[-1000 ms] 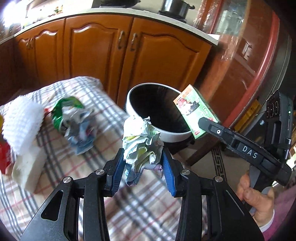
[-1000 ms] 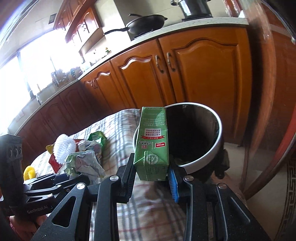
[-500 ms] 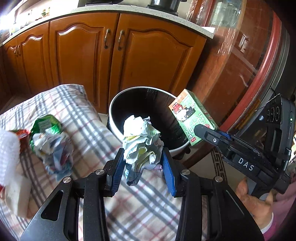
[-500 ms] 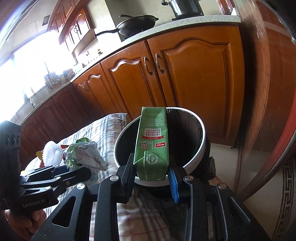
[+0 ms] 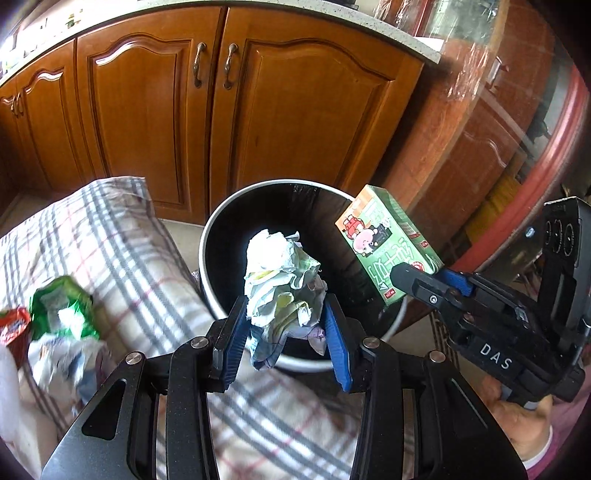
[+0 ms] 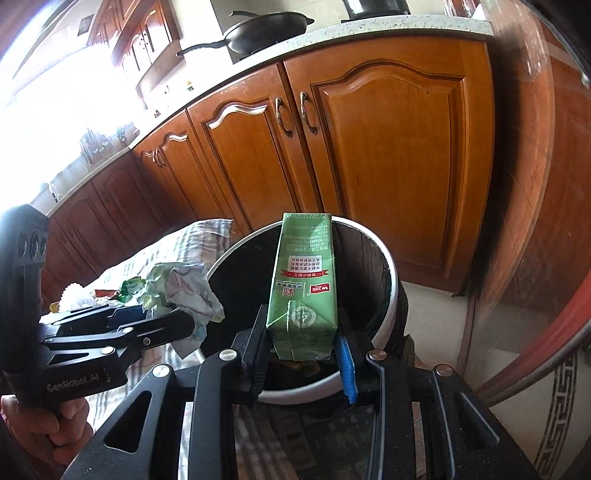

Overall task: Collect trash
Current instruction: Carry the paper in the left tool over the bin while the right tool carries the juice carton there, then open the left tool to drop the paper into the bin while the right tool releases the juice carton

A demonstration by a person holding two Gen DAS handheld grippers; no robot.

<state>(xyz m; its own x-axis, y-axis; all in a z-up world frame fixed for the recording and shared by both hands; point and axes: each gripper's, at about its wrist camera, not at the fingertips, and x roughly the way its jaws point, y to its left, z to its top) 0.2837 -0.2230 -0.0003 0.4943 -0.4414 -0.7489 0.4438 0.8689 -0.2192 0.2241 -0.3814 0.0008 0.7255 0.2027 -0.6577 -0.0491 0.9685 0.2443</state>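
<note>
On the far left of the plaid-covered table (image 5: pixel 122 236) lies loose trash: a red wrapper (image 5: pixel 13 325) at the edge, a green packet (image 5: pixel 61 308) beside it, and a blurred crumpled sheet (image 5: pixel 66 363) just in front of them. The right wrist view also shows a white foam net (image 6: pixel 75 293) back there. The left claw (image 5: pixel 284 332) is clamped on a crumpled paper wad (image 5: pixel 282 280), blue pads pressing both its sides — the wad sits over the near rim of the trash bin (image 5: pixel 221 229), in front of its dark interior. The bin stands just beside the table's edge, before the wooden cabinet doors (image 5: pixel 295 122). To the right, the right claw (image 6: pixel 303 354) is closed on the lower end of a green drink carton (image 6: pixel 304 280), which it holds upright over the bin's mouth. From the left wrist view the carton (image 5: pixel 388 247) leans above the bin's right rim. A black pan (image 6: pixel 266 27) rests on the counter (image 6: pixel 388 24) — above the doors.
</note>
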